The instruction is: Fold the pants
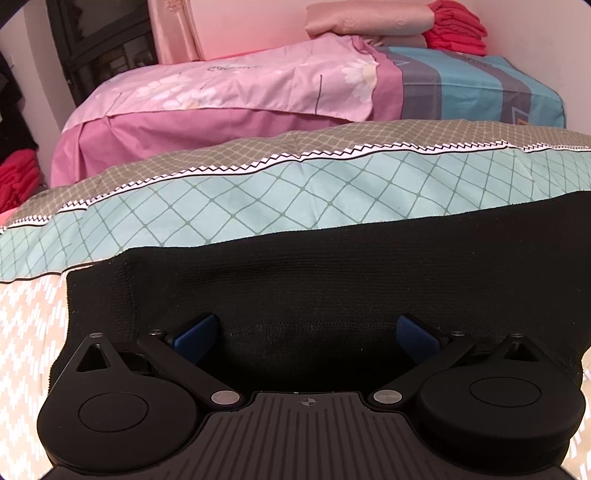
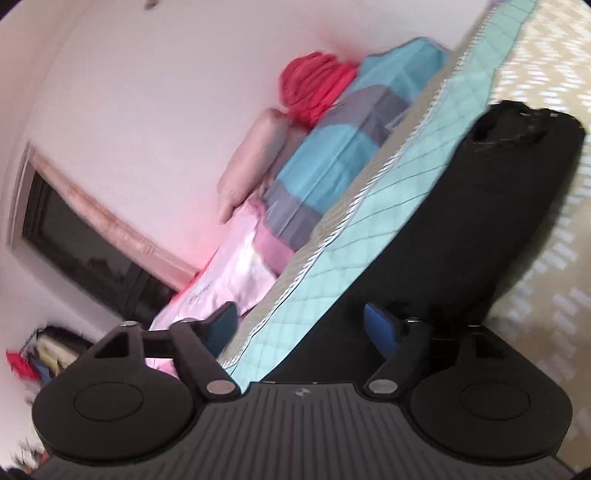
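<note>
Black knit pants [image 1: 314, 266] lie flat on the bed, spread across the cream zigzag cover [image 1: 26, 314] and the teal checked sheet [image 1: 258, 199]. My left gripper [image 1: 306, 332] hovers low over their near edge, blue pads wide apart and open, with the fabric under the gap and not pinched. The right wrist view is tilted and blurred. There the pants [image 2: 461, 221] run up the right side as a long folded strip. My right gripper [image 2: 301, 321] stands open beside their near end, with nothing between its fingers.
Behind the teal sheet lie a pink quilt [image 1: 221, 92] and a blue and grey striped one [image 1: 480, 85]. A pink pillow [image 1: 369, 22] and folded red cloth [image 1: 458, 29] sit against the wall. More red cloth [image 1: 18, 177] lies at the left, below a dark window [image 1: 103, 44].
</note>
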### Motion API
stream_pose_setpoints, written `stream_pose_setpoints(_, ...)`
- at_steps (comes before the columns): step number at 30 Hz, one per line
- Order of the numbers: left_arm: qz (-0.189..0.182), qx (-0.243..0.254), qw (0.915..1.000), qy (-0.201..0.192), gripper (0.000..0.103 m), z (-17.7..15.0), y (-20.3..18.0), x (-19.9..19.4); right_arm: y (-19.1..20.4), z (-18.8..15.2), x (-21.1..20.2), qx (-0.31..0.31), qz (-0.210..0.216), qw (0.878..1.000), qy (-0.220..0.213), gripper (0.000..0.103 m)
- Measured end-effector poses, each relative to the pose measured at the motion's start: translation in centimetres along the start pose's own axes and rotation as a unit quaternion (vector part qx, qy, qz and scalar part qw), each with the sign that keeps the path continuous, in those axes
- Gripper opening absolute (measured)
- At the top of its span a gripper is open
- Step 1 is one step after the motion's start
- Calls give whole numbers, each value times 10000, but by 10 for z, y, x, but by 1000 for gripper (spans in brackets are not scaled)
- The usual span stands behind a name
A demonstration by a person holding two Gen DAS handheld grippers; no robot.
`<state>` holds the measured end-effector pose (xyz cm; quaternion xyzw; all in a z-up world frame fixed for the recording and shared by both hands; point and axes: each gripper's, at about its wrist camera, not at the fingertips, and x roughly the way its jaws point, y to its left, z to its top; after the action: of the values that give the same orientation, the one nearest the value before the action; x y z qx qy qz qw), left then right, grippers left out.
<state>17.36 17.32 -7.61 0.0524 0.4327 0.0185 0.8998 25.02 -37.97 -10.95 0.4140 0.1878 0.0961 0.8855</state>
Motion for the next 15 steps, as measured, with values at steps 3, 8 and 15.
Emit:
stream_pose_setpoints(3, 53, -26, 10000, 26, 103, 1, -1, 0, 15, -15, 12, -555, 298, 9962, 595, 86)
stream_pose_setpoints(8, 111, -42, 9999, 31, 103, 0, -3, 0, 0, -7, 17, -766, -15, 9954, 580, 58)
stream_pose_setpoints(15, 187, -106, 9998, 52, 103, 0, -4, -1, -19, 35, -17, -406, -982, 9931, -489, 73)
